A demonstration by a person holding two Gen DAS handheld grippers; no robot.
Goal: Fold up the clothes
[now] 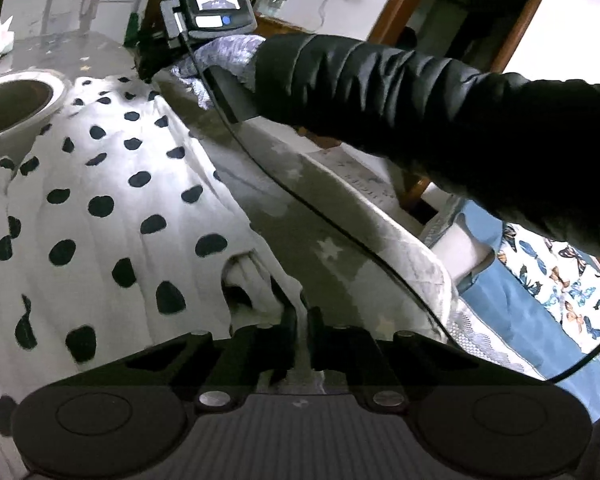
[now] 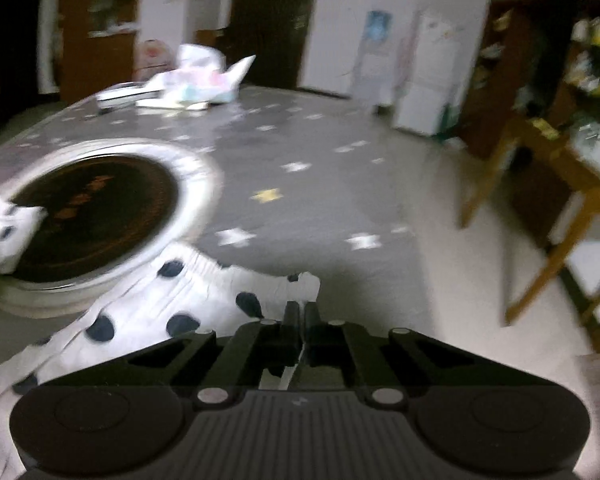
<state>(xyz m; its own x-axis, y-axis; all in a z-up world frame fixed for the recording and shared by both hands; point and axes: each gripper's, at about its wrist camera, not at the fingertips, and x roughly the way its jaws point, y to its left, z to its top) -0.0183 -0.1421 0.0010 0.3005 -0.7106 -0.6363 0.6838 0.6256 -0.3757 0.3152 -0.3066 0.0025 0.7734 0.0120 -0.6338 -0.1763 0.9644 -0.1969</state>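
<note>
Both claws, left claw [image 1: 299, 316] and right claw [image 2: 300, 312], had pinched shut on edges of the soft, light white black-spotted cotton garment [image 1: 112, 184], likely drooping unless lifted by corners.

table: grey cloth [image 2: 300, 148] with little white stars and one yellow one, covers the whole top
near left: white garment with dark spots [image 1: 112, 200] spread flat, right edge stops just short of the table's edge
beside it, further back: round dark inset with a pale rim [image 2: 100, 208], garment edge laps over it
far end: messy pile of pale papers and bags [image 2: 188, 84], pretty blurry tbh
</note>
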